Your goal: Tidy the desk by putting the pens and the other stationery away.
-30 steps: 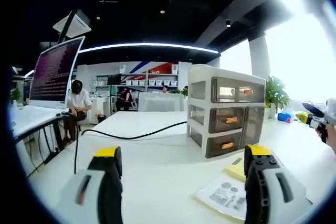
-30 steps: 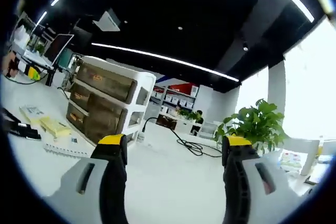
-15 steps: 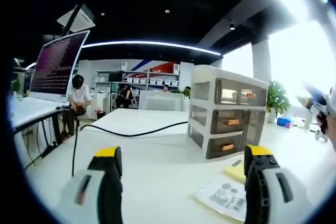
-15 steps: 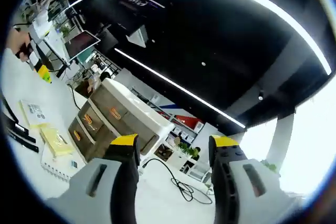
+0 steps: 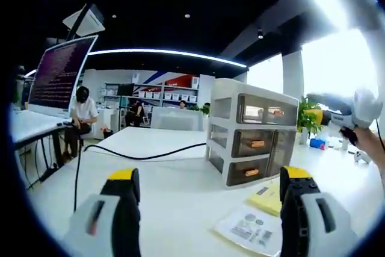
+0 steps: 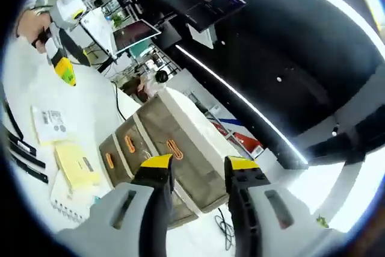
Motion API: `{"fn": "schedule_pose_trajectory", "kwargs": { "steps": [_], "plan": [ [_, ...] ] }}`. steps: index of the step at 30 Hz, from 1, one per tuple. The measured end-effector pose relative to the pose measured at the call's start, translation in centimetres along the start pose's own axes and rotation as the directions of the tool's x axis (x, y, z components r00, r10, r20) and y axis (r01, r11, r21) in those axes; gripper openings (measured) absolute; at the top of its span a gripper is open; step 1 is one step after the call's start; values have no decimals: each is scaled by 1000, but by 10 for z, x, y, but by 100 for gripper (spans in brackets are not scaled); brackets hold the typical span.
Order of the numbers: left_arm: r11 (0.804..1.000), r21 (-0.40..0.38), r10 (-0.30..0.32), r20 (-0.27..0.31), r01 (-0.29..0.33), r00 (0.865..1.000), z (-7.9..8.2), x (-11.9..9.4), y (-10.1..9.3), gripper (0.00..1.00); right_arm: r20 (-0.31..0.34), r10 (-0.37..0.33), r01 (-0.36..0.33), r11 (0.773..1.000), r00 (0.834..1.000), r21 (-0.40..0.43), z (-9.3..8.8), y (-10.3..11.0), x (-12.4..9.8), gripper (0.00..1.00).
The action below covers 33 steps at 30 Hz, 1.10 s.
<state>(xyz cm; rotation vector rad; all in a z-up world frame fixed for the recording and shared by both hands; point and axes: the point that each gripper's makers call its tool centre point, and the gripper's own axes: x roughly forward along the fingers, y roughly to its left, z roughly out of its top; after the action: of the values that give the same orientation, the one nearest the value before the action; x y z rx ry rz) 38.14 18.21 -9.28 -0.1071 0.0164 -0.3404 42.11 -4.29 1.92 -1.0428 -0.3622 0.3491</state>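
The right gripper (image 6: 195,165) has swung up and rolled over the white three-drawer organiser with smoky translucent fronts and orange handles (image 6: 161,148), its yellow-tipped jaws now closer together than a second ago, parted by a narrow gap and gripping nothing. It looks lined up on the top drawer's handle, so opening a drawer is probably the step in hand.

The left gripper (image 5: 207,179) has barely moved; it hovers low over the white desk (image 5: 162,182), jaws wide apart and empty. From its view the right gripper (image 5: 355,109) has risen at the far right, above the organiser (image 5: 249,133).

Nothing is put away yet. In the right gripper view the stationery lies on the desk left of the organiser: a yellow sticky-note pad (image 6: 75,164), a white printed card (image 6: 51,123), black pens (image 6: 27,148) and a spiral-bound notebook (image 6: 69,200) nearer the camera. The drawers all look closed.
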Motion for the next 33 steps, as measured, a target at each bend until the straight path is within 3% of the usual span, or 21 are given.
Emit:
{"fn": "schedule_pose_trajectory", "kwargs": {
  "steps": [3, 4, 6, 9, 11, 16, 23, 24, 25, 28, 30, 33],
  "plan": [
    [1000, 29, -5, -29, 6, 1000, -5, 1, -5, 97, 57, 4, 9, 976, 998, -217, 20, 7, 12, 29],
    [999, 31, -9, -29, 10, 1000, -5, 1, -7, 97, 61, 36, -12, 933, 997, -361, 26, 17, 17, 28],
    [999, 42, -26, -20, 27, 999, -5, 1, -12, 97, 54, 70, -39, 898, 996, -437, 28, 28, 23, 29],
    [997, 72, -32, 5, 32, 999, 0, 1, -12, 97, 35, 80, -60, 921, 996, -385, 25, 36, 27, 29],
    [997, 71, -24, 11, 24, 1000, 1, 0, -11, 97, 13, 68, -58, 919, 998, -390, 19, 38, 33, 29],
    [999, 47, -28, 5, 27, 1000, 1, 0, -9, 97, 0, 99, -87, 874, 995, -478, 18, 47, 38, 28],
    [998, 45, -33, -3, 33, 999, -1, 0, -11, 97, -66, 101, -120, 844, 993, -522, -2, 51, 48, 26],
    [999, 44, -32, -5, 32, 999, -1, 0, -11, 97, -82, 88, -119, 810, 993, -575, -7, 50, 49, 25],
    [998, 45, -32, -6, 32, 999, -1, 0, -11, 97, -43, 135, -135, 803, 990, -580, -3, 58, 50, 22],
    [999, 52, -10, 3, 10, 1000, 5, -3, -3, 97, -64, 128, -142, 806, 990, -574, -9, 56, 46, 17],
    [999, 36, -6, 22, 5, 1000, 8, -4, 0, 97, -50, 122, -130, 830, 991, -542, -8, 54, 46, 17],
    [1000, 4, -20, 0, 20, 1000, 4, -2, -1, 97, -68, 145, -159, 848, 987, -505, -6, 51, 49, 15]
  ]
}}
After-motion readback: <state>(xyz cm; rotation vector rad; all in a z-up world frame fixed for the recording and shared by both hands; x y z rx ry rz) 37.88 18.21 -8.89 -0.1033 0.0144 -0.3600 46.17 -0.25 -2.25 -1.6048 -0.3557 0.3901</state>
